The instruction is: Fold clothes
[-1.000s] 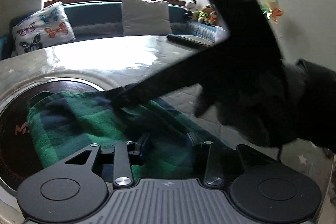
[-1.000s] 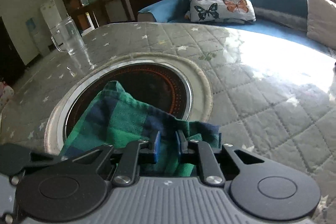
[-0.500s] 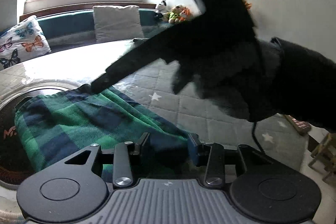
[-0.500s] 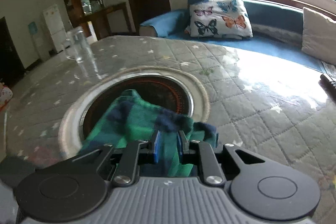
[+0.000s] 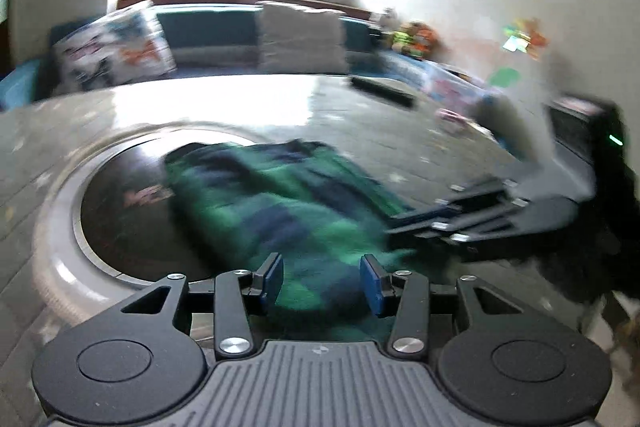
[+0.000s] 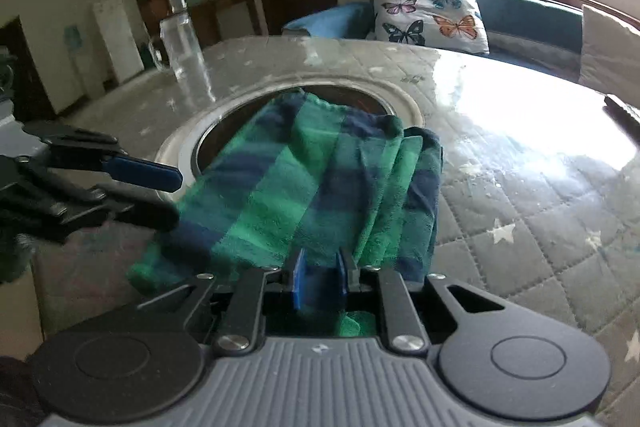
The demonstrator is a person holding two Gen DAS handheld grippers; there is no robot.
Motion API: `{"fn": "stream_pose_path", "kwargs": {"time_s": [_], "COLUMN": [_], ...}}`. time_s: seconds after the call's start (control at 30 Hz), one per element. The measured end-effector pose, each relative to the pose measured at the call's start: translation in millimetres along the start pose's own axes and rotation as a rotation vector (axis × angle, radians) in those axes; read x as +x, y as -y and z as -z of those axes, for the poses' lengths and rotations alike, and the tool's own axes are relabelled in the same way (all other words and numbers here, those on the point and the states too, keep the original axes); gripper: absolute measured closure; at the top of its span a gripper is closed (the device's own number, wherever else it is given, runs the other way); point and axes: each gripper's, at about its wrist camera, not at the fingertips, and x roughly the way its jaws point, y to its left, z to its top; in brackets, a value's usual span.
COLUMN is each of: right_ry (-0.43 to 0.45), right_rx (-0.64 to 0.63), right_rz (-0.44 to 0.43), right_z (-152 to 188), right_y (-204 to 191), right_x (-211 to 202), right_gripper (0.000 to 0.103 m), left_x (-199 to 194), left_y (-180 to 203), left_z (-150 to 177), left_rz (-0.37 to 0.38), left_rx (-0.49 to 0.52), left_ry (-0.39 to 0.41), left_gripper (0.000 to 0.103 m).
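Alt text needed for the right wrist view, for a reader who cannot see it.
The right gripper pinches the near edge of a green and navy plaid cloth that trails across a quilted table over a round inset hotplate. The left gripper reaches in from the left, fingers apart beside the cloth.

green-navy plaid cloth (image 6: 320, 187) — bunched, draped over table's round inset

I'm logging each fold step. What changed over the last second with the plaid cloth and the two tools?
The left tool is opening; its pads no longer press the green plaid cloth, which lies between them. The cloth's gripped edge has been drawn off the round inset toward the cameras. The right tool stays clamped on the cloth.
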Motion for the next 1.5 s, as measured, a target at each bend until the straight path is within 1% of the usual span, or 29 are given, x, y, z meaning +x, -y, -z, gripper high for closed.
{"fn": "stream_pose_path", "kwargs": {"time_s": [0.1, 0.13, 0.17, 0.2, 0.23, 0.3, 0.37, 0.43, 0.53, 0.57, 0.6, 0.67, 0.7, 0.73, 0.83, 0.87, 0.9, 1.0, 1.13, 1.17, 1.23, 1.27, 1.3, 1.33, 1.4, 1.5], "right_ry": [0.04, 0.052, 0.062, 0.071, 0.078, 0.087, 0.081, 0.071, 0.071, 0.073, 0.073, 0.074, 0.073, 0.074, 0.079, 0.081, 0.083, 0.085, 0.096, 0.1, 0.118, 0.122, 0.126, 0.13, 0.132, 0.133], "right_rx": [0.026, 0.047, 0.075, 0.107, 0.133, 0.179, 0.23, 0.271, 0.285, 0.288, 0.295, 0.308, 0.31, 0.309, 0.315, 0.319, 0.323, 0.347, 0.374, 0.383, 0.41, 0.428, 0.453, 0.478, 0.507, 0.502], "right_rz": [0.035, 0.046, 0.059, 0.077, 0.094, 0.119, 0.127, 0.119, 0.114, 0.112, 0.106, 0.095, 0.095, 0.098, 0.107, 0.111, 0.118, 0.119, 0.11, 0.107, 0.102, 0.095, 0.085, 0.075, 0.06, 0.05], "right_z": [-8.3, -10.9, -13.0, -14.5, -15.7, -16.0, -13.8, -11.0, -7.2, -6.5, -5.8, -4.4, -3.7, -3.3, -1.3, 0.2, 2.6, 13.5, 25.1, 27.1, 29.5, 30.0, 30.7, 31.5, 32.6, 33.1], "right_y": [4.7, 8.8, 14.2, 19.8, 24.7, 34.3, 45.0, 50.9, 52.1, 51.9, 52.7, 53.9, 53.3, 51.8, 47.5, 46.1, 45.0, 42.1, 39.4, 39.3, 41.6, 43.8, 46.9, 49.9, 53.3, 51.6], "right_x": [-5.7, -5.6, -4.2, -2.2, 0.1, 6.4, 14.1, 21.3, 27.0, 26.8, 26.8, 26.7, 26.1, 25.0, 21.9, 20.1, 17.4, 7.7, -3.7, -6.2, -10.9, -10.7, -9.7, -8.7, -5.5, -1.2], "right_gripper": [0.083, 0.079, 0.069, 0.062, 0.052, 0.05, 0.045, 0.045, 0.045, 0.047, 0.058, 0.067, 0.072, 0.074, 0.079, 0.086, 0.087, 0.087, 0.085, 0.081, 0.08, 0.076, 0.066, 0.061, 0.059, 0.059], "left_x": [2.0, 2.8, 3.5, 4.3, 5.3, 7.5, 8.4, 7.3, 8.6, 10.0, 12.0, 15.4, 16.4, 17.6, 19.2, 18.9, 18.5, 18.9, 18.1, 18.0, 17.5, 17.8, 18.5, 19.2, 20.8, 23.3], "left_y": [-11.5, -15.2, -18.9, -22.7, -25.9, -31.9, -36.1, -39.6, -43.2, -43.6, -43.7, -43.9, -44.1, -44.6, -44.4, -44.4, -44.3, -43.3, -40.6, -40.0, -39.2, -40.0, -40.7, -41.3, -42.1, -42.3], "left_z": [-1.6, -2.2, -2.7, -3.2, -3.7, -4.3, -4.3, -5.1, -7.3, -7.9, -8.5, -9.0, -9.1, -9.1, -9.7, -9.7, -9.7, -9.3, -8.8, -9.0, -9.1, -9.1, -8.9, -8.5, -7.9, -7.3], "left_rz": [-0.049, -0.065, -0.081, -0.097, -0.103, -0.109, -0.108, -0.104, -0.092, -0.09, -0.087, -0.076, -0.067, -0.058, -0.048, -0.045, -0.042, -0.022, -0.02, -0.022, -0.031, -0.033, -0.034, -0.034, -0.032, -0.023], "left_rx": [-0.076, -0.101, -0.125, -0.15, -0.173, -0.22, -0.251, -0.282, -0.314, -0.318, -0.322, -0.329, -0.333, -0.336, -0.331, -0.326, -0.321, -0.316, -0.299, -0.297, -0.29, -0.292, -0.294, -0.296, -0.299, -0.304], "left_ry": [-0.011, -0.015, -0.019, -0.023, -0.027, -0.039, -0.048, -0.055, -0.06, -0.062, -0.063, -0.069, -0.073, -0.077, -0.08, -0.081, -0.083, -0.093, -0.094, -0.094, -0.091, -0.092, -0.095, -0.098, -0.103, -0.11], "left_gripper": [0.056, 0.055, 0.055, 0.054, 0.053, 0.05, 0.05, 0.049, 0.049, 0.05, 0.051, 0.052, 0.056, 0.061, 0.065, 0.067, 0.07, 0.07, 0.068, 0.067, 0.063, 0.061, 0.058, 0.057, 0.057, 0.057]}}
